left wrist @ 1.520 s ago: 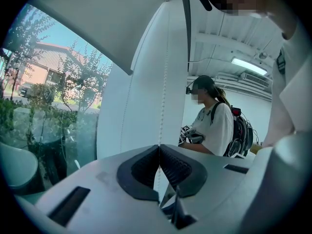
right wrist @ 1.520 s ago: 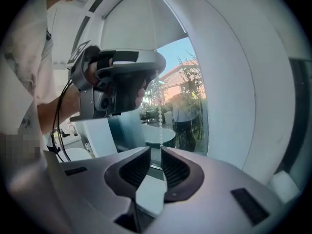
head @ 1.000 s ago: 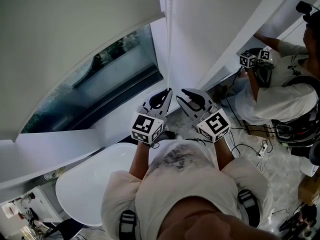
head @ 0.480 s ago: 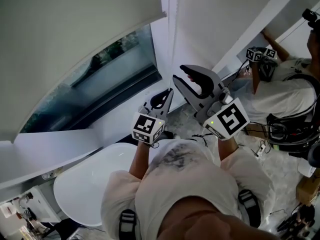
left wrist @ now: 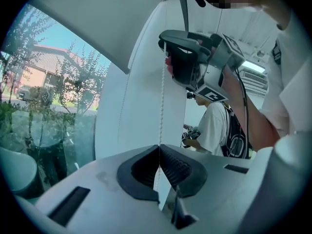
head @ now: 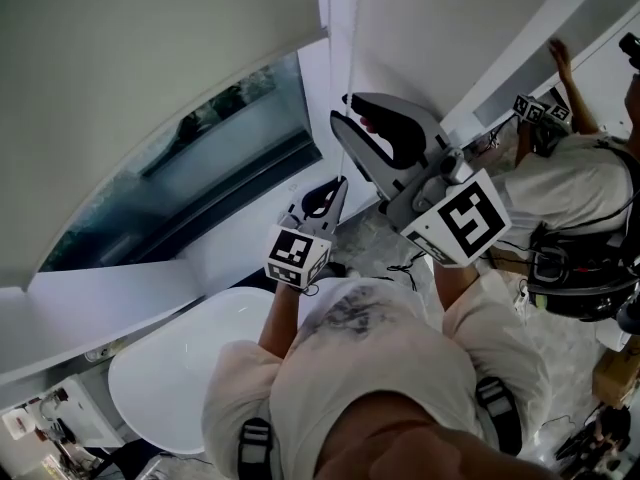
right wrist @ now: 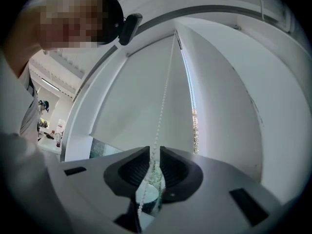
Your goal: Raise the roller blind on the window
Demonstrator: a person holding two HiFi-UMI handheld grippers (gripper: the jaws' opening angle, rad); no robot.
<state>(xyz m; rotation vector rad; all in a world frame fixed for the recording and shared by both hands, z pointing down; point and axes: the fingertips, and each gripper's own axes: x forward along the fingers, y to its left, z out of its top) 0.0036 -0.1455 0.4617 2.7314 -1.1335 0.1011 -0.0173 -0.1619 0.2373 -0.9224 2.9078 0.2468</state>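
Right gripper: my right gripper [head: 346, 110] is now high up beside the window frame. Its jaws stand a little apart, and the bead chain [right wrist: 163, 101] runs between them without being pressed yet.
Left gripper: my left gripper [head: 335, 190] is lower on the same chain. Its jaws are together on the chain and pinch it.
What has just changed: a second ago both grippers were side by side at the lower part of the chain. Since then the right one went up along the chain, and its jaws have just been closing. The left one did not move.
Roller blind: the roller blind [head: 130, 58] is only partly raised. Its bottom edge crosses the window, and the glass [head: 200, 158] with trees outside shows under it.
Chain: it hangs straight down at the right side of the blind, close to the white frame, and a second strand is just beside it.
Meaning for the task: I judge this is a change of hands, where the left keeps the chain tight while the right takes a new, higher hold.
Next: I think the right jaws must close fully on the beads before I pull, otherwise the chain may slip through.
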